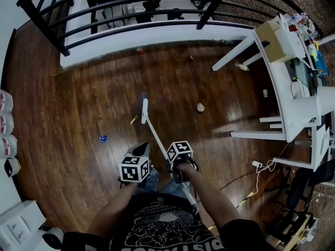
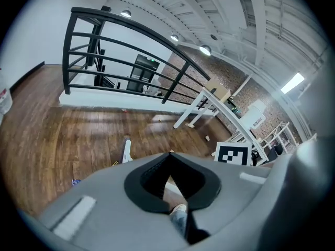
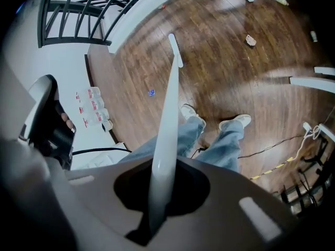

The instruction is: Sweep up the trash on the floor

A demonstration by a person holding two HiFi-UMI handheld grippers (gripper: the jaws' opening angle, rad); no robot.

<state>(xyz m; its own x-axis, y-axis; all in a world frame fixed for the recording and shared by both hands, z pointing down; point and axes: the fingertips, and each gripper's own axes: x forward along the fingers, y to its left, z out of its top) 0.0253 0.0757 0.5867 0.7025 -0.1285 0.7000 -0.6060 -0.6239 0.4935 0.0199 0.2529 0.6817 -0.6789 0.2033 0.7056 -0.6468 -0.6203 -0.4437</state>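
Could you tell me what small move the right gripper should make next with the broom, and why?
Probably swing the broom head slightly left and drag it back over the yellow scrap. The right gripper is shut on the handle, and that scrap lies closest to the head.

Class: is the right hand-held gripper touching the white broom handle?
Touching. The right gripper view shows the white broom handle passing between the jaws of the right hand-held gripper, which close on it.
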